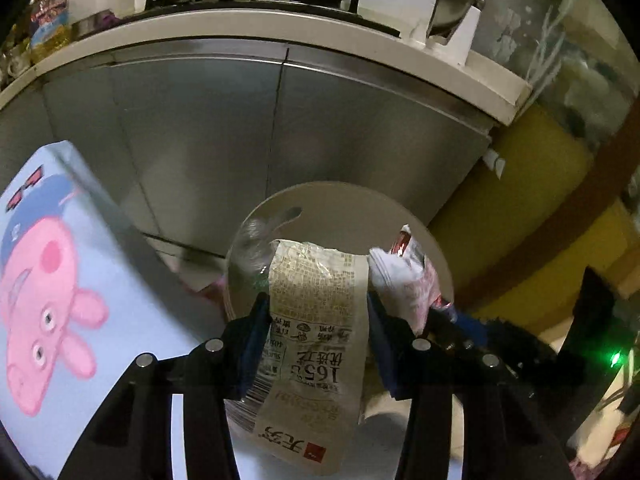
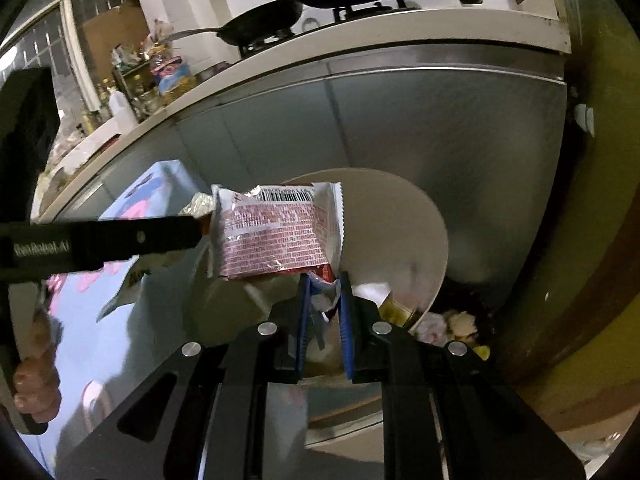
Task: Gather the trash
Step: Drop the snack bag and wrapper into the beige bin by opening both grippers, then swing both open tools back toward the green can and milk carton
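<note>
The left tongs [image 1: 318, 320] pinch a light, crinkly beige wrapper [image 1: 316, 320] by its sides, and the right tongs [image 2: 324, 308] pinch a thin red wrapper [image 2: 276, 232] by its corner, low in the frame.

**Foil, steel and matt plastic**

The beige wrapper [image 1: 316, 344] is thin crinkled film with a soft sheen, printed all over. The red-and-white wrapper [image 2: 280, 232] is glossier, a foil-like plastic whose creases catch the light. Both grippers have matt black plastic arms, smooth blue pads [image 2: 346, 320] and bright metal screw heads [image 1: 421, 345]. The bin lid [image 2: 400, 216] looks like smooth matt plastic, pale grey. The cabinet doors [image 1: 240, 128] are brushed stainless steel with a dull, streaky shine. The counter edge [image 1: 280, 28] is smooth and off-white, semi-gloss. The pans [image 2: 264, 20] are dark matt metal. The light blue cartoon surface [image 1: 60, 280] is smooth, with a slight gloss.
</note>
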A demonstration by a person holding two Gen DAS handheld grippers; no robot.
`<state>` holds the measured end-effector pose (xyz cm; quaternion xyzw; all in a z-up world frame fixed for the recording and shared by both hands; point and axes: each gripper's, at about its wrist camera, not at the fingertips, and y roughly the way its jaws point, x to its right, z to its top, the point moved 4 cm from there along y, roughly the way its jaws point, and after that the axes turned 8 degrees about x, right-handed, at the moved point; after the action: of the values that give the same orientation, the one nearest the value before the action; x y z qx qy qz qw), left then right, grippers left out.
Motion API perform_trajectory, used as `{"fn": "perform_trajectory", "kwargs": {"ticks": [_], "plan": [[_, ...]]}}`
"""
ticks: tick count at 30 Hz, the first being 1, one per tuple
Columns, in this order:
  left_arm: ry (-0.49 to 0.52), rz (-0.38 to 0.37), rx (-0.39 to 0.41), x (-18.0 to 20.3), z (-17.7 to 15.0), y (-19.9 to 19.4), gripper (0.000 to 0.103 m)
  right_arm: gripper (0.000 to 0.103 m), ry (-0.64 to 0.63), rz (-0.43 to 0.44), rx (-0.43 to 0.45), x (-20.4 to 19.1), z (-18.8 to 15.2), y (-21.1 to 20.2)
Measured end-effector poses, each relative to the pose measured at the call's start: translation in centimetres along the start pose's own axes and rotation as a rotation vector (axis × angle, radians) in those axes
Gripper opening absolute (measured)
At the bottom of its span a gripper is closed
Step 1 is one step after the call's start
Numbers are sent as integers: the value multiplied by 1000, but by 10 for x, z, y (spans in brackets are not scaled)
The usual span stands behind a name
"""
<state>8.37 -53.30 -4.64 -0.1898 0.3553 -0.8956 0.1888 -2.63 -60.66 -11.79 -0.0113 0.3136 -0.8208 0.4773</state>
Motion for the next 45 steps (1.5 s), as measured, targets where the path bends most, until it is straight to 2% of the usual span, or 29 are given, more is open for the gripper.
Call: {"fn": "perform_trajectory", "kwargs": {"ticks": [1, 2, 4, 6, 8, 13, 25, 30, 45], "plan": [[-8, 0, -2, 1, 4, 5, 51, 22, -5, -8, -2, 2, 3, 4], [-25, -1, -4, 1, 9, 9, 51, 35, -12, -12, -5, 3, 6, 9], [-89, -24, -9, -3, 15, 13, 53, 50, -23, -27, 8, 4, 9, 11], [-152, -35, 0, -9, 16, 10, 68, 54, -27, -32, 22, 4, 10, 9], [-187, -42, 23, -14, 14, 3, 72, 55, -18, -31, 28, 3, 6, 5], [-194, -28, 41, -20, 3, -16, 71, 55, 19, -3, 35, -4, -6, -10], [-21, 144, 166, -30, -51, -106, 71, 55, 116, 68, 74, -46, -24, -71], [15, 203, 203, -34, -73, -143, 71, 55, 136, 97, 92, -64, -30, -96], [-12, 290, 292, -66, -125, -228, 75, 58, 139, 139, 81, -115, -40, -144]]}}
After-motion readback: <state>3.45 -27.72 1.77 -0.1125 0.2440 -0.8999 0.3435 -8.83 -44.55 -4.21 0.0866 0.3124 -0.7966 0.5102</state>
